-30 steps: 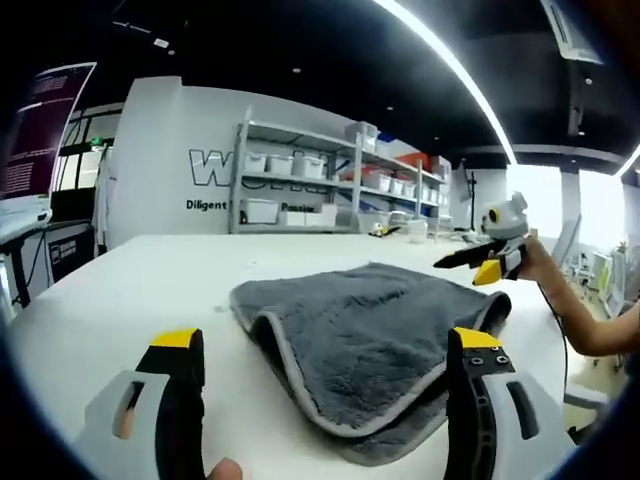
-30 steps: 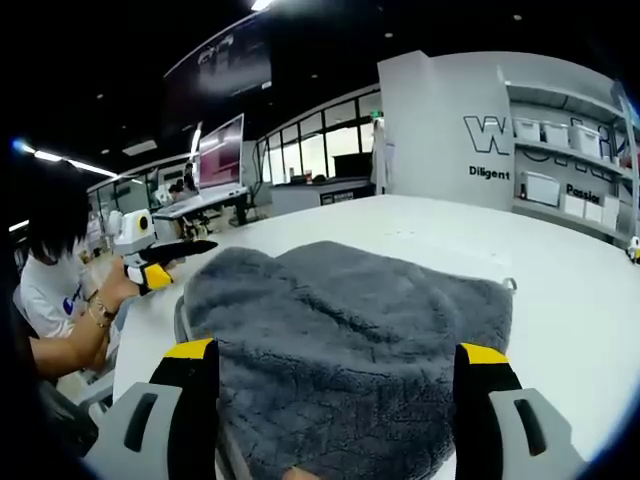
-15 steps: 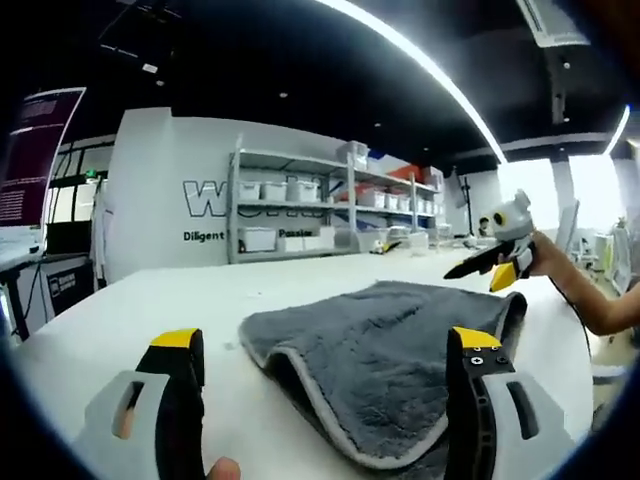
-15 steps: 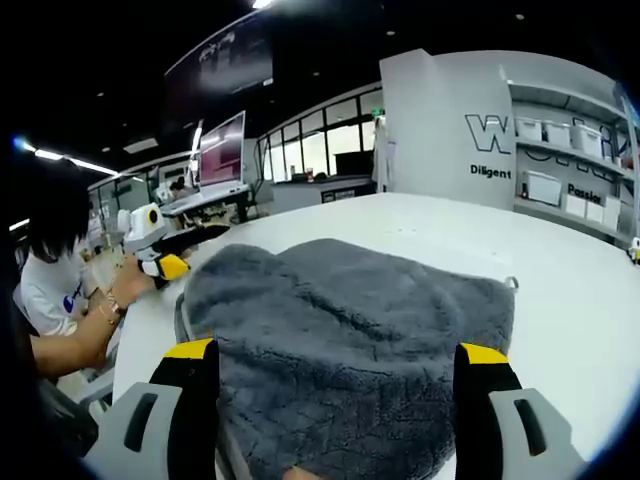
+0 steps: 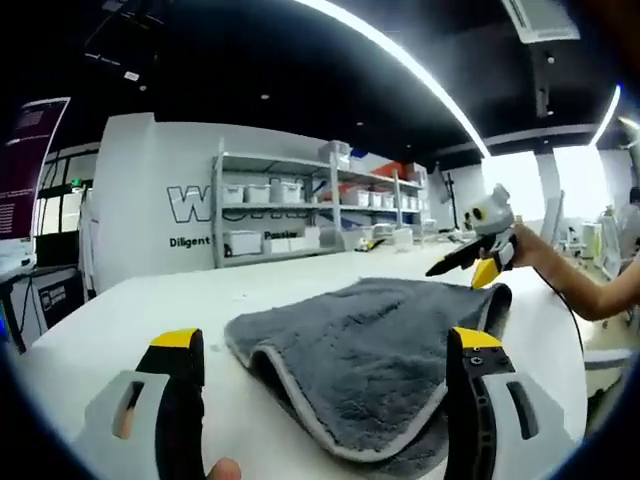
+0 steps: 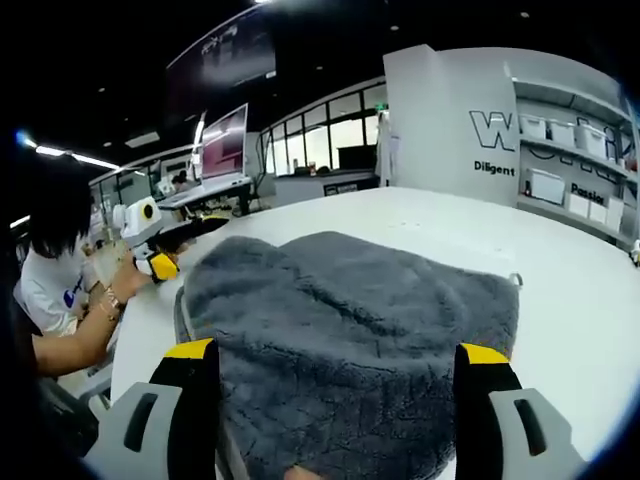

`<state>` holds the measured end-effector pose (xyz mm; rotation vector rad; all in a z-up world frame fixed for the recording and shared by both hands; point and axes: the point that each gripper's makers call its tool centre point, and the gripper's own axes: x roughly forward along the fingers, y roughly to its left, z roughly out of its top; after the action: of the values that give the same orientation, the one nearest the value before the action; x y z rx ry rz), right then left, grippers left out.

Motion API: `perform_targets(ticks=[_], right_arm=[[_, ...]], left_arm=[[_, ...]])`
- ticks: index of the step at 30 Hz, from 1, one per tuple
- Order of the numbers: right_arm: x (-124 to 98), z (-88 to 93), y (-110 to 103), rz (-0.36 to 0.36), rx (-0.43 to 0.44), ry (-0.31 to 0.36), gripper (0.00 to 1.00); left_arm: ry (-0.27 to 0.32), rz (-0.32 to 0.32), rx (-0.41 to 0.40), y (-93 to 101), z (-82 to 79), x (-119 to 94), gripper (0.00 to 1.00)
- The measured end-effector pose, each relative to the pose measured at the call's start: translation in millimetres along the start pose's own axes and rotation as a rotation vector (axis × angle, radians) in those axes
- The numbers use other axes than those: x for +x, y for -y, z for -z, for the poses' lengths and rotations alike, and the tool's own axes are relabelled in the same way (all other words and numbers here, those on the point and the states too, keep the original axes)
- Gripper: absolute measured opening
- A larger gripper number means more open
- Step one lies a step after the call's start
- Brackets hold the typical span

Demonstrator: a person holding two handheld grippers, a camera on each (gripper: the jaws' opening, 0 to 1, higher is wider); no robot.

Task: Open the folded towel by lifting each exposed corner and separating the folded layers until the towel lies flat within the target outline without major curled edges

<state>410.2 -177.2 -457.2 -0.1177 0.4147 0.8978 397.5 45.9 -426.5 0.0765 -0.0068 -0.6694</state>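
Observation:
A grey fleece towel [image 5: 370, 340] lies folded on the white table [image 5: 150, 310], its pale-edged fold facing the left gripper view. My left gripper [image 5: 327, 340] stands open just short of that near fold, holding nothing. In the right gripper view the towel [image 6: 350, 320] spreads ahead, a small loop at its far right corner. My right gripper [image 6: 335, 351] is open over the towel's near edge. The right gripper [image 5: 470, 262] also hovers at the towel's far right corner in the left gripper view, held by a hand. The left gripper [image 6: 150, 250] appears beside the towel's left side.
Shelving with white bins [image 5: 290, 200] stands behind the table against a lettered wall. A person [image 6: 50, 270] sits at the table's left edge in the right gripper view, with a monitor [image 6: 225, 145] and desks behind. Bare tabletop [image 6: 560, 300] lies right of the towel.
Both cameras have shifted slightly. In the left gripper view the right gripper has come a little lower, closer to the towel's far corner. The towel lies as before.

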Motion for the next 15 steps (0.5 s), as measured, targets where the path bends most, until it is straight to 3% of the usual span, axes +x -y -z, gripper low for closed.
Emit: perform_targets(ticks=[4, 9, 15], right_arm=[[1.7, -6.6, -0.2, 0.005, -0.032, 0.026, 0.99], [7.0, -18.4, -16.9, -0.045, -0.135, 0.059, 0.97], [16.4, -15.9, -41.6, -0.076, -0.28, 0.023, 0.92]], left_arm=[[0.036, 0.021, -0.037, 0.2, -6.5, -2.8, 0.99], [0.054, 0.0, -0.036, -3.0, -10.8, -4.4, 0.99], [0.059, -0.01, -0.05, -6.4, -11.4, -6.2, 0.99]])
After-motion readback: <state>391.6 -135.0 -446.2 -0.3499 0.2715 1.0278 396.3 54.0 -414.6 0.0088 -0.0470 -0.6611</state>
